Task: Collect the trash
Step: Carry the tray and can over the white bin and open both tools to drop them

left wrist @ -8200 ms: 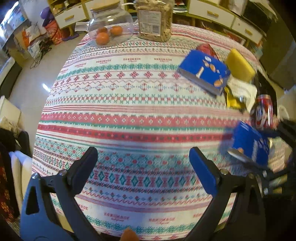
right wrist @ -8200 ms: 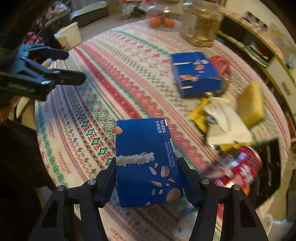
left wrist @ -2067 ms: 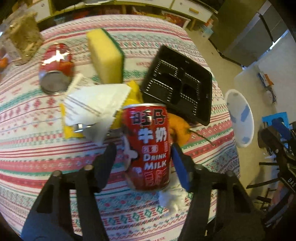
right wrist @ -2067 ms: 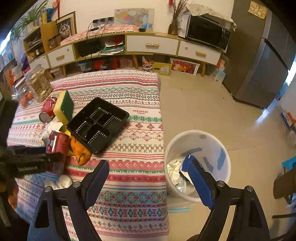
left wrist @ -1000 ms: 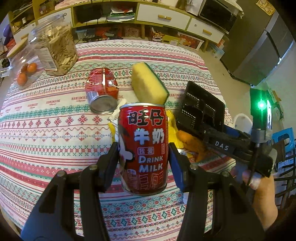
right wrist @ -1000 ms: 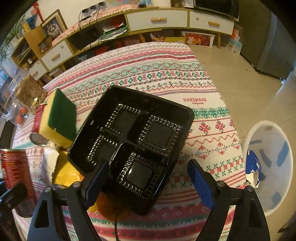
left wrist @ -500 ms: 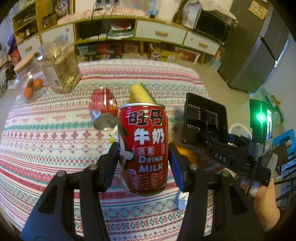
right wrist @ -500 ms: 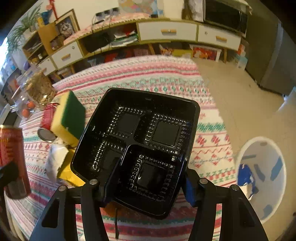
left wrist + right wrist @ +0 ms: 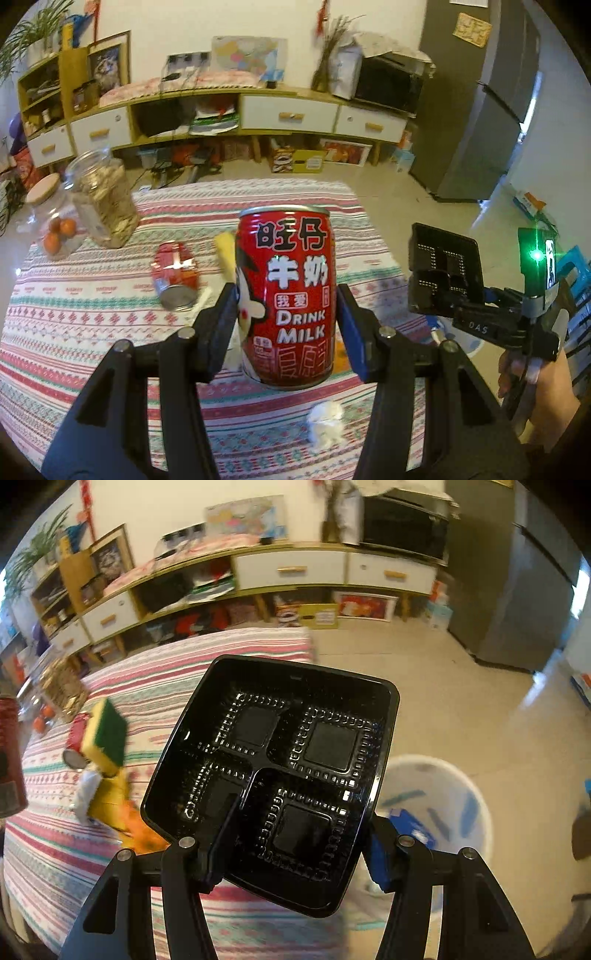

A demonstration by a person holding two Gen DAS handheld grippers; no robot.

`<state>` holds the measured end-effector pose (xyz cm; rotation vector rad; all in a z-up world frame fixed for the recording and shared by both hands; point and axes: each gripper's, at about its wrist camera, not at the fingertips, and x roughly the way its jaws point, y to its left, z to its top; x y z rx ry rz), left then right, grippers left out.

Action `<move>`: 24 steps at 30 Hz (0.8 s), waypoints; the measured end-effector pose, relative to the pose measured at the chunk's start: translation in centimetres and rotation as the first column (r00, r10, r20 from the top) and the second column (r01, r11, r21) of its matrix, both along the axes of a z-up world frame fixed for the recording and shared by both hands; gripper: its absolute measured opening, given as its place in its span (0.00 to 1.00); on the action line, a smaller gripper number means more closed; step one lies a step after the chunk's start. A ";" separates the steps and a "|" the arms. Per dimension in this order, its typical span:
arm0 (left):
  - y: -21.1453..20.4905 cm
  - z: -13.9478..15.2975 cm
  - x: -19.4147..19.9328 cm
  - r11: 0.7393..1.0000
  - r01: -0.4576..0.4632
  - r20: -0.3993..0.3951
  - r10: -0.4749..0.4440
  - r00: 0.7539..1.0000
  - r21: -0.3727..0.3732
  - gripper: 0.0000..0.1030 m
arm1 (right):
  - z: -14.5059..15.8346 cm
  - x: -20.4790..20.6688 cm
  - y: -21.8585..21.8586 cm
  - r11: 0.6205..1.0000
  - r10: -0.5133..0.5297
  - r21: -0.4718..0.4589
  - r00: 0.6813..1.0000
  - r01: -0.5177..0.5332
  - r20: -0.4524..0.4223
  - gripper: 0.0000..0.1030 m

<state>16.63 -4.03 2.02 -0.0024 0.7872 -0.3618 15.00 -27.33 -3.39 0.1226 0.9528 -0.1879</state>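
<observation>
The left gripper (image 9: 286,314) is clamping an upright red "Drink Milk" can (image 9: 286,295) by its sides, both pads pressing the can wall, the can raised clear of the striped tablecloth (image 9: 92,295). The right gripper (image 9: 295,849) is gripping a black four-compartment plastic tray (image 9: 273,771) — its left finger is lying inside the tray's near-left compartment, the right finger is pressing the outer rim, and the tray is tilting up, lifted off the table.

In the left wrist view, a second red can (image 9: 173,273) is lying on its side at ten o'clock from the held can, open end toward the camera, and a yellow sponge (image 9: 225,251) is peeking out just behind the held can's left edge. A jar of snacks (image 9: 105,206) and a glass jar holding oranges (image 9: 51,225) are standing at the cloth's far left. A crumpled white tissue (image 9: 325,421) is lying at five o'clock below the can. A person's hand (image 9: 535,384) is holding the right gripper's handle at three o'clock.

In the right wrist view, a white trash bin (image 9: 443,812) is standing on the floor at four o'clock from the tray, blue scraps inside. The sponge, green side up, is sitting at nine o'clock beside yellow wrappers (image 9: 107,797).
</observation>
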 end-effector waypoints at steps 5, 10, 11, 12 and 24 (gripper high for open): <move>-3.1 -0.2 -0.5 0.999 0.050 0.037 -0.050 0.998 -0.004 0.53 | -0.3 -1.8 -4.0 0.998 -0.061 -0.026 0.998 0.060 -0.023 0.59; -6.2 -1.0 -1.1 0.995 0.097 0.027 -0.096 0.995 -0.016 0.53 | -1.4 -3.1 -7.1 0.993 -0.121 -0.014 0.991 0.120 -0.061 0.59; -7.1 -1.3 -1.2 0.993 0.112 0.009 -0.112 0.994 -0.025 0.53 | -1.7 -3.2 -7.7 0.992 -0.130 -0.018 0.989 0.129 -0.073 0.59; -7.5 -1.5 -1.2 0.993 0.118 0.001 -0.118 0.993 -0.030 0.53 | -2.0 -3.3 -8.2 0.991 -0.137 -0.021 0.987 0.135 -0.083 0.59; -16.0 -3.7 -1.8 0.975 0.214 -0.080 -0.219 0.972 -0.065 0.53 | -4.7 -5.0 -11.6 0.979 -0.182 0.065 0.970 0.194 -0.162 0.69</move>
